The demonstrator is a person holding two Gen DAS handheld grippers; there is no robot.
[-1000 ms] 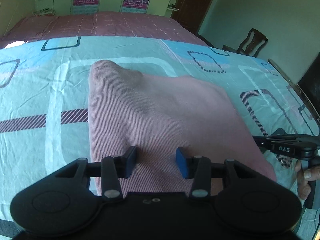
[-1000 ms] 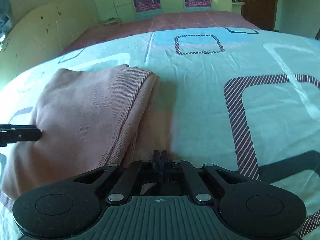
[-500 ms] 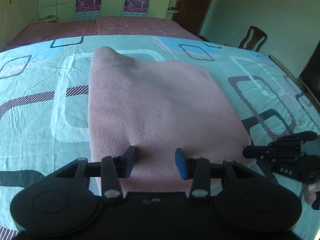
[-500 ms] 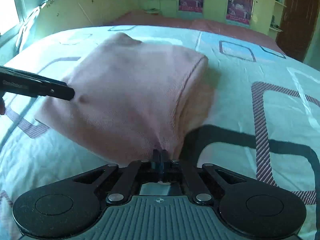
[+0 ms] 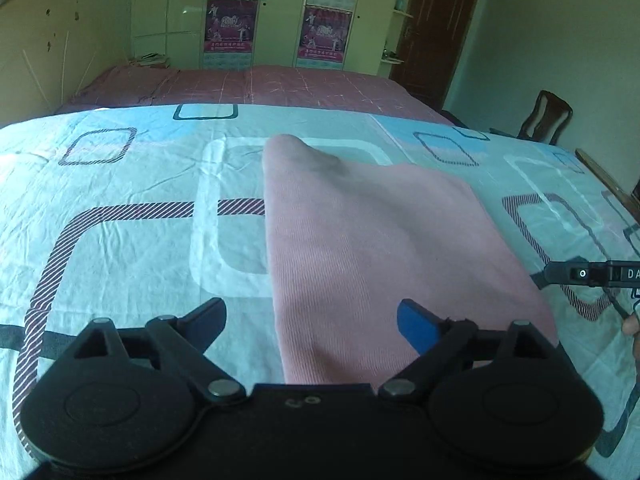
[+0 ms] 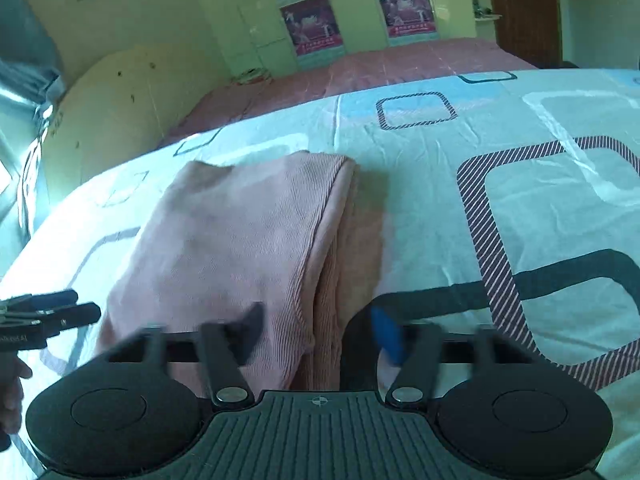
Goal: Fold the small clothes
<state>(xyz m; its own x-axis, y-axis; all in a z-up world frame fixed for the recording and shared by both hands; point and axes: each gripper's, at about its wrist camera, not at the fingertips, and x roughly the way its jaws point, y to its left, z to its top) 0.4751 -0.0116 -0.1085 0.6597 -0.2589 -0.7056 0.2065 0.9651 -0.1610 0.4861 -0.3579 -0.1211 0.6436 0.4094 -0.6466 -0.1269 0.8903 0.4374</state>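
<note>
The left hand-held gripper (image 5: 312, 316) is spreading its jaws wide above the near edge of the folded pink ribbed garment (image 5: 368, 240), mid-frame on the patterned bed sheet (image 5: 120, 248). The right hand-held gripper (image 6: 318, 332) is opening too, gripping nothing.

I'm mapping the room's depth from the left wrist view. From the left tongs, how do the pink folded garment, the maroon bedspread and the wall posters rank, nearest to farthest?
1. Pink folded garment: directly ahead of the left tongs, on the patterned sheet.
2. Maroon bedspread: beyond the sheet's far edge.
3. Wall posters: on the back wall cabinets.
</note>
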